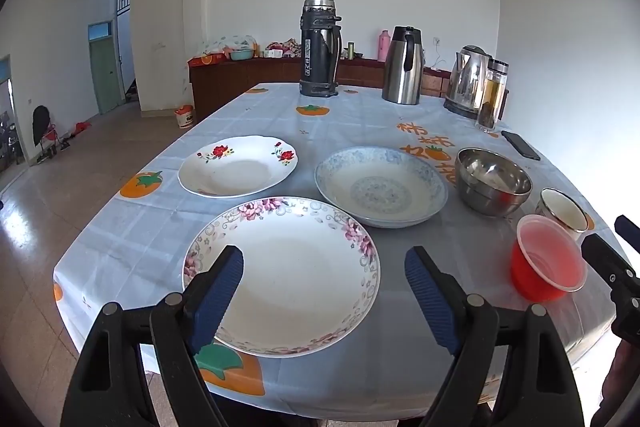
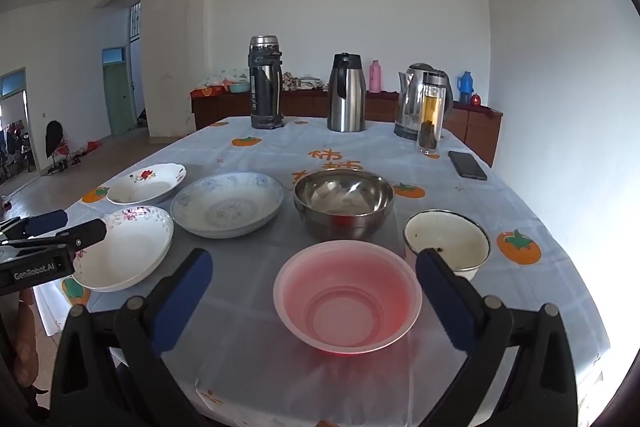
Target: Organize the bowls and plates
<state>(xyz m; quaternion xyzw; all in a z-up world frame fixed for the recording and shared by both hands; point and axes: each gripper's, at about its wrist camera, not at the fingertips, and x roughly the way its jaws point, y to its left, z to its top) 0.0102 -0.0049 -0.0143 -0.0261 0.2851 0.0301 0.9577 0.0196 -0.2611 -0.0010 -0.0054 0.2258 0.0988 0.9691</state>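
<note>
Both sets of tongs stand wide apart and hold nothing. In the left wrist view the left tongs [image 1: 324, 271] hang over the pink plate [image 1: 282, 275], lower centre of the frame; the red-flower plate [image 1: 238, 166] lies left of centre and the blue plate [image 1: 380, 185] right of centre, each apart from the others on the worktop [image 1: 360, 115]. In the right wrist view the right tongs [image 2: 314, 273] frame the red bowl [image 2: 347, 301], lower centre; the steel bowl [image 2: 344, 201] sits at centre and the white bowl [image 2: 447, 239] at right.

The plates look glazed ceramic: stiff, fairly heavy, slick and chippable. I would pinch them at the rim, which stands a little off the cloth, and lower them gently when stacking. The red bowl looks like thin plastic: light and apt to flex, so a gentle squeeze on its lip should do. The steel bowl is rigid but smooth, so it may slip.
</note>
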